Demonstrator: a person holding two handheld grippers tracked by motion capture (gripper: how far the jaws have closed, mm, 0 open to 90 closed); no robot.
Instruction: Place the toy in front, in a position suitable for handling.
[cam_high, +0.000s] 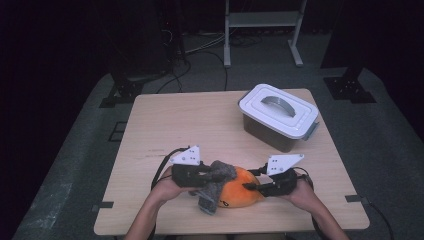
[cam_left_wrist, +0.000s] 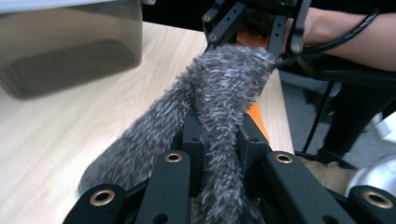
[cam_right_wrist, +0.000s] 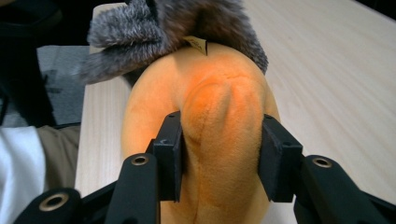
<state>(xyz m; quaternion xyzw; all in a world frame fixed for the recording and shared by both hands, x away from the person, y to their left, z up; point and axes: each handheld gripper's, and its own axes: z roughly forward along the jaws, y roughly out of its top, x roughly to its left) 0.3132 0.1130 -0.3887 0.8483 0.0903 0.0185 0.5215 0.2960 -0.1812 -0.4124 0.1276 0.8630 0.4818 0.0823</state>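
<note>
Now, the holds: we have both tongs clamped on one soft toy at the lower middle of the high view.
Left tongs (cam_high: 202, 176): closed on the grey furry part (cam_left_wrist: 219, 107), whose pile bulges up between the jaws in the left gripper view.
Right tongs (cam_high: 252, 187): pinched on a raised fold of the orange plush body (cam_right_wrist: 219, 135), one pad pressed into each side of it.
Where the toy is: on the worktop (cam_high: 200, 120) near its front edge, between our two hands, the grey part draped over the orange body's left end.
Risk one: we judge the grey fur could slip out of the left jaws, since the pile is loose and compresses easily.
Risk two: pulling the two ends apart too sharply might strain the join between grey and orange, or let the small fold pop free of the right pads.
Risk three: the toy sits close to the front edge, so a lost hold could drop it off the worktop towards us.
Around us: a grey bin with a white handled lid (cam_high: 278, 110) stands at the upper right of the worktop, well apart from the toy, lid on.
In the way: nothing lies between toy and bin; the shut lid would block putting anything inside.
</note>
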